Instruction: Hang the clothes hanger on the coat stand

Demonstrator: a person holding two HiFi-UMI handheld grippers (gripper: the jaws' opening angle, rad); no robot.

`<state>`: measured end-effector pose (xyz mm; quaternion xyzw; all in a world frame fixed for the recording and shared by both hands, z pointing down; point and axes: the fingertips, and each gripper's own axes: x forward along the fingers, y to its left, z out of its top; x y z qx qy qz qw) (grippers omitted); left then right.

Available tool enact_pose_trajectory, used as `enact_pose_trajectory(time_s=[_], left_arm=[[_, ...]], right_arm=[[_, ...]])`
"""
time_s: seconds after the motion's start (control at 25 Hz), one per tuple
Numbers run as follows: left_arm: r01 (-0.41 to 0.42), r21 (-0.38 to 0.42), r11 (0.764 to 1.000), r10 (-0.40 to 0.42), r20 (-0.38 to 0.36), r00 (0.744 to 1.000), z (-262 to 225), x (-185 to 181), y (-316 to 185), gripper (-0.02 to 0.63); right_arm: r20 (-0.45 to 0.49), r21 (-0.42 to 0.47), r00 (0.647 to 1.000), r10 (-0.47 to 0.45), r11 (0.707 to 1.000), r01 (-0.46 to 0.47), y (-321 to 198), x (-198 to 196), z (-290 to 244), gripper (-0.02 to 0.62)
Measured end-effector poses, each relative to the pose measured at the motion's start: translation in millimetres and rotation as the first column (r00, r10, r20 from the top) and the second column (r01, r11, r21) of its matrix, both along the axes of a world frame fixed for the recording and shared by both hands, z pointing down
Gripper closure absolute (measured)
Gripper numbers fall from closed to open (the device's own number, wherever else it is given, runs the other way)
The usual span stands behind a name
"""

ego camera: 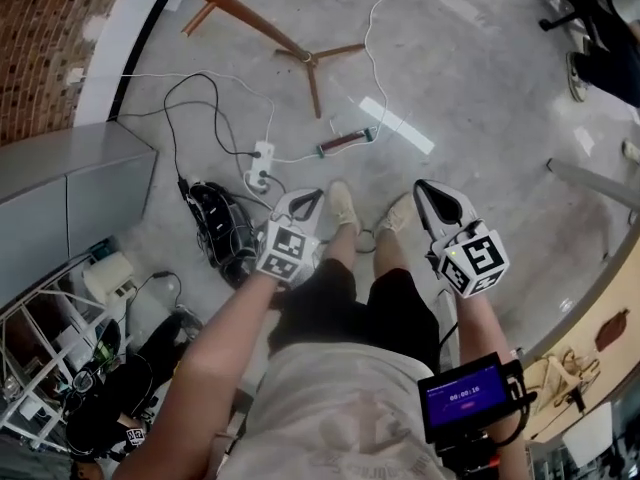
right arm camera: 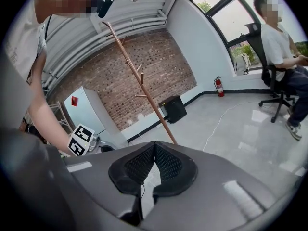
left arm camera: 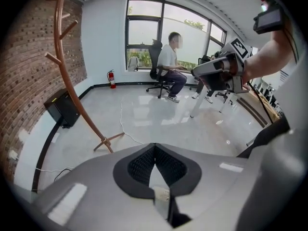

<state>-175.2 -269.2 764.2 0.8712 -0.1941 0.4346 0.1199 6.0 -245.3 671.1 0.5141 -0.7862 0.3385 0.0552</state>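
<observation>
Your left gripper (ego camera: 303, 204) and right gripper (ego camera: 427, 190) both have fingers clenched on nothing. The coat stand (ego camera: 250, 20) is on the floor past your feet; what may be the hanger (ego camera: 568, 373) lies on the desk (ego camera: 612, 313) at your right. It should be light and stiff, so grab under its hook.

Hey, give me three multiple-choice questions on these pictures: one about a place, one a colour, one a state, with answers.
1. Where does the base of the coat stand rest?
A) on the floor ahead of the person's shoes
B) on a cabinet
C) on a desk
2. What colour is the fire extinguisher?
A) blue
B) red
C) yellow
3. How are the fingers of the left gripper?
A) wide apart
B) shut on a hanger
C) shut, empty
Answers: A, its feet spread on the floor; B, its body is red; C, they meet with nothing between.
</observation>
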Motion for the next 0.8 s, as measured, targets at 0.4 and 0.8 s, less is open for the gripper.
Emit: enact_pose_trajectory(time_s=[0.4,0.8], left_arm=[[-0.066,-0.032,0.997,0.068,0.076,0.995,151,8,-26,0.605],[-0.136,-0.045,0.99,0.141,0.146,0.979,316,1,-45,0.599]], right_arm=[[-0.013,-0.049,1.0,0.001,0.999,-0.002,-11,-19,131,0.582],[-0.077,0.004,0.996,-0.037,0.999,0.038,-41,-4,235,0.581]])
